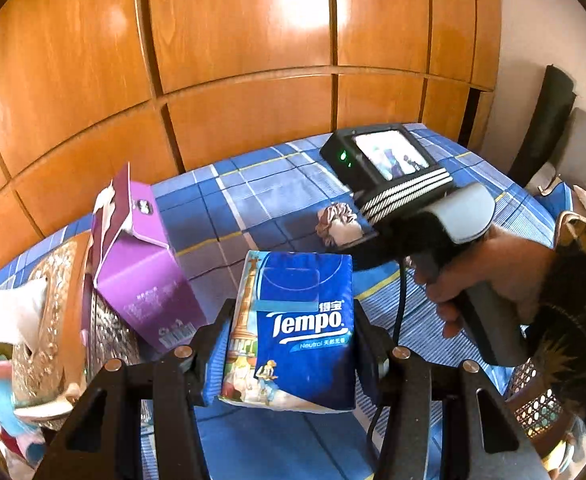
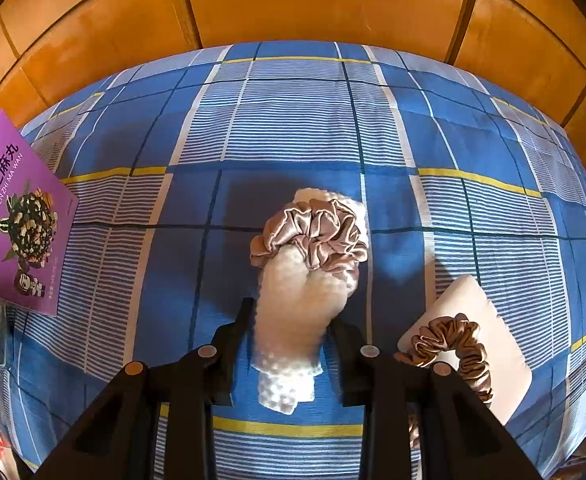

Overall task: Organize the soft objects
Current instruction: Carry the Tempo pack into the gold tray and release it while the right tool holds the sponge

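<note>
My left gripper (image 1: 289, 328) is shut on a blue Tempo tissue pack (image 1: 293, 332) and holds it upright above the blue checked bed cover (image 1: 253, 184). My right gripper (image 2: 291, 324) is shut on a white fluffy cloth roll (image 2: 297, 300) that has a beige satin scrunchie (image 2: 317, 236) wound around it. The same roll and scrunchie show in the left wrist view (image 1: 339, 226), held by the right gripper (image 1: 357, 236) over the bed. A second beige scrunchie (image 2: 453, 344) lies on a white pad (image 2: 489, 320) to the right.
A purple open box (image 1: 145, 264) stands left of the tissue pack and shows in the right wrist view (image 2: 17, 208). An ornate gold tissue holder (image 1: 49, 320) sits at the far left. Wooden wardrobe doors (image 1: 233, 40) stand behind the bed.
</note>
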Demonstrator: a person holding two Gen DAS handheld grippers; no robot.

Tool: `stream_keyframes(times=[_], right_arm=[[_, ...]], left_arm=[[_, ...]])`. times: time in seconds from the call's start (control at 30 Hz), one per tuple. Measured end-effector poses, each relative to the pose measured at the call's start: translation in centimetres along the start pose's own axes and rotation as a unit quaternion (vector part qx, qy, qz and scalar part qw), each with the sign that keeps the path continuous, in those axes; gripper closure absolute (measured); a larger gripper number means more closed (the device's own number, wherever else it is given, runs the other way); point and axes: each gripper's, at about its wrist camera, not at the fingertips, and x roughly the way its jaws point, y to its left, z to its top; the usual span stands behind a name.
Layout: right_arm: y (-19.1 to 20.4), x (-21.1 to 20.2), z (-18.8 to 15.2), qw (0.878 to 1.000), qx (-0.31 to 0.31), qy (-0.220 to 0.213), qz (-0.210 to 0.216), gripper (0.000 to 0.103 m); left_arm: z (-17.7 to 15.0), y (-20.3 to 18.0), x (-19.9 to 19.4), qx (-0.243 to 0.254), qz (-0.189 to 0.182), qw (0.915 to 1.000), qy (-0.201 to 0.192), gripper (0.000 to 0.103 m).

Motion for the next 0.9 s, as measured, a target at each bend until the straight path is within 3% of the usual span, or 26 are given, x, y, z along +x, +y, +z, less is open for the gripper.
stream_keyframes(times=[0.27, 0.47, 0.7, 0.77, 0.9], right_arm=[[-0.1, 0.0, 0.0, 1.0, 0.004, 0.001, 0.003, 0.072], [-0.1, 0.0, 0.0, 1.0, 0.0, 0.0, 0.001, 0.072], [0.3, 0.1, 0.0, 1.0, -0.012, -0.002, -0.007, 0.072], [0.4, 0.1, 0.0, 1.0, -0.018, -0.004, -0.011, 0.072], [0.7, 0.1, -0.2, 0.999, -0.027, -0.007, -0.018, 0.072]], left_arm=[[3.3, -0.1, 1.6, 0.022, -0.003, 0.9997, 0.003, 0.05], [8.8, 1.3, 3.5, 0.018, 0.011, 0.9998, -0.003, 0.05], [14.2, 9.0, 2.8, -0.073, 0.072, 0.994, -0.038, 0.05], [14.3, 12.4, 2.3, -0.117, 0.096, 0.9876, -0.04, 0.05], [12.4, 17.1, 0.8, -0.161, 0.153, 0.9738, -0.049, 0.05]])
